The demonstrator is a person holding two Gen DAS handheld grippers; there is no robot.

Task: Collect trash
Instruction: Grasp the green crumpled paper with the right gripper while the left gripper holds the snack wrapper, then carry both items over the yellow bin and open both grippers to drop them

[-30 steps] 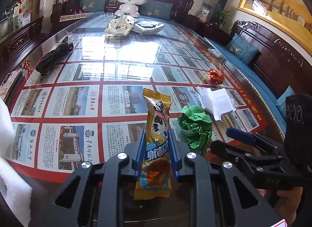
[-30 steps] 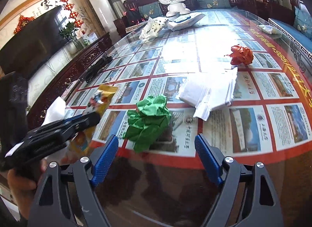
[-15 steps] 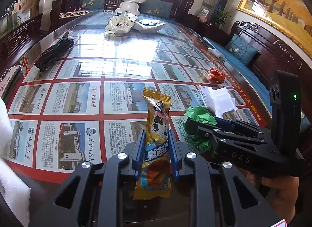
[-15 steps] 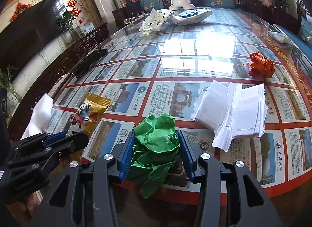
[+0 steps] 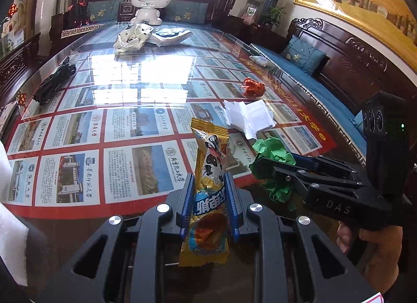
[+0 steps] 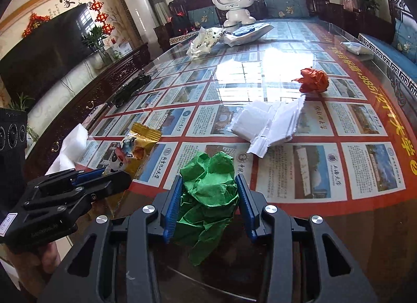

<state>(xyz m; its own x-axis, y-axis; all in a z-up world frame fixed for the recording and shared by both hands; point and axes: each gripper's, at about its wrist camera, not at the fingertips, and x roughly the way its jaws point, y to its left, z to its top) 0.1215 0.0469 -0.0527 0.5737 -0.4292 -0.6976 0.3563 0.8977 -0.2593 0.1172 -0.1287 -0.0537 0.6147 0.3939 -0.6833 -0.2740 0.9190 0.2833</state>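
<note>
Both grippers are pinching light, crushable trash.

The left gripper [image 5: 209, 205] is squeezing the slick snack wrapper [image 5: 208, 188] mid-length; the right gripper [image 6: 208, 204] is clamping the soft green paper wad [image 6: 208, 185] across its bulk, between its pads.

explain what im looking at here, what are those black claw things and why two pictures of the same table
No robot here: a person holds a black hand-held tool in each hand, each ending in two-fingered tongs with blue pads. Each tool carries a wide-angle camera looking along its fingers, hence two pictures: one from the left tool, one from the right.

The left tongs are shut on a yellow snack wrapper. The right tongs are shut on a crumpled green paper.

On the glass-topped table lie white folded paper, a crumpled orange paper, a black cable bundle, bags and a white toy robot at the far end.
</note>
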